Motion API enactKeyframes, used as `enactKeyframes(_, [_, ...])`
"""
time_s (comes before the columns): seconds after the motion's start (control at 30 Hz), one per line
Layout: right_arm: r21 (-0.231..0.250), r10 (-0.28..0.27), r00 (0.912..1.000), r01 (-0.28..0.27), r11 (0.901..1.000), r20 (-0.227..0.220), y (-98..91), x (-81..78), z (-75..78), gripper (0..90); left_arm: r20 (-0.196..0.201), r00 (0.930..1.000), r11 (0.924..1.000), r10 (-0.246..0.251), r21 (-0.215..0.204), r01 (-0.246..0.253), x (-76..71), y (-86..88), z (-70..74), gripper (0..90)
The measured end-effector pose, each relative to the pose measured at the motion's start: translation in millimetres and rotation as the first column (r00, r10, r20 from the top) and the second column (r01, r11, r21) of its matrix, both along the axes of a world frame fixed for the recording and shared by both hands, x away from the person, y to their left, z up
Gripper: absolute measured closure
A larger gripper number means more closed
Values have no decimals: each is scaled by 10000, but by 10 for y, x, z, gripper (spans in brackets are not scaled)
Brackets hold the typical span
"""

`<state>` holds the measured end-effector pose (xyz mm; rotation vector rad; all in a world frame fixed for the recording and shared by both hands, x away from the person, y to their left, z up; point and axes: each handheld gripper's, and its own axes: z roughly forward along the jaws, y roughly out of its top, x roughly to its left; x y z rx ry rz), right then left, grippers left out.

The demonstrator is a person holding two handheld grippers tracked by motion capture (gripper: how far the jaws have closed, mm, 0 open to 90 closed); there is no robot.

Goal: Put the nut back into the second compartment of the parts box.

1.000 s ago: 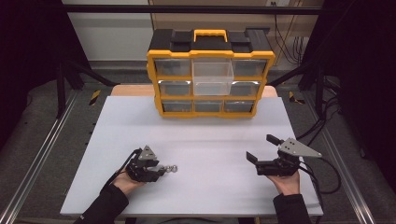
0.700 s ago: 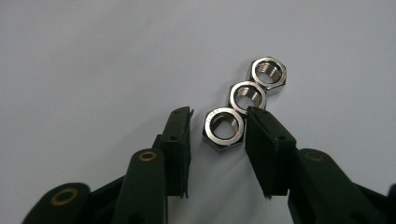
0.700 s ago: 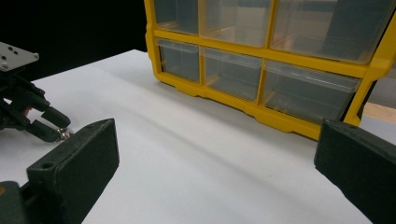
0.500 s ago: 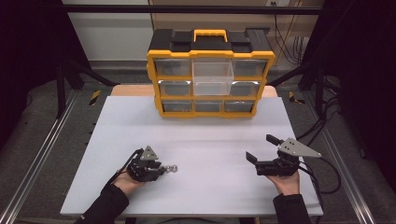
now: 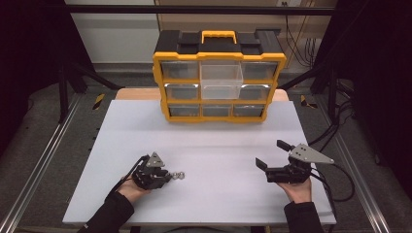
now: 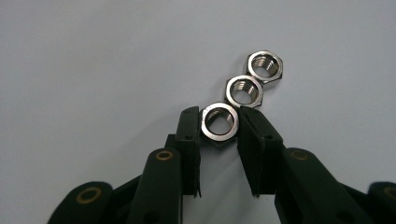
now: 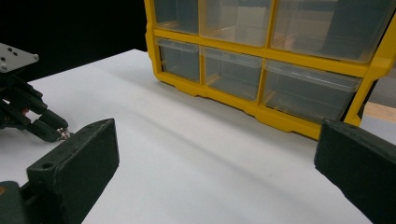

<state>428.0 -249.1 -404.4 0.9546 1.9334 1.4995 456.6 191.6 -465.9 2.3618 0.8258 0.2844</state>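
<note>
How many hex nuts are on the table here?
3, in a touching diagonal row on the white table: the near nut between the left gripper pads, the middle nut just beyond, the far nut last.

Looks like a lab/test rig: white table [image 5: 204, 145] in alu-rail frame [image 5: 39, 165], yellow parts organizer [image 5: 218, 77], loose cables [image 5: 335, 131].

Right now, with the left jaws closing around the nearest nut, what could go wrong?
1. The nearest nut touches the middle nut, so lifting may drag or scatter the row.
2. The left gripper has just been closing; its pads hold only the nut's thin edges, so it may tip or slip out.
</note>
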Motion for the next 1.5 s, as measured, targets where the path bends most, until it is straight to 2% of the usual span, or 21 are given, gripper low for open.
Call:
enactKeyframes(0.2, [-10,9,10000,-9,10000,8,2,0,-1,4,37,10000,10000,34,35,-35,-13,-5,16,692])
enactKeyframes(0.57, [-2,24,10000,-24,10000,-48,7,1,-4,4,375,9993,9998,49,-217,-41,-88,25,195,692])
enactKeyframes(0.9, [-57,53,9999,-54,10000,-127,15,6,-14,4,737,9972,9986,155,-521,-117,-98,52,395,692])
enactKeyframes(1.07, [-48,36,10000,-36,10000,-73,9,7,-8,4,874,9958,9981,274,-566,-225,-82,55,477,692])
enactKeyframes(1.23, [-86,12,9999,-13,10000,-107,8,11,-10,4,1013,9947,9984,155,-554,-99,-56,15,569,692])
enactKeyframes(1.5, [-66,28,10000,-29,10000,-91,8,9,-8,4,1427,9896,9953,183,-963,-46,-13,4,785,692])
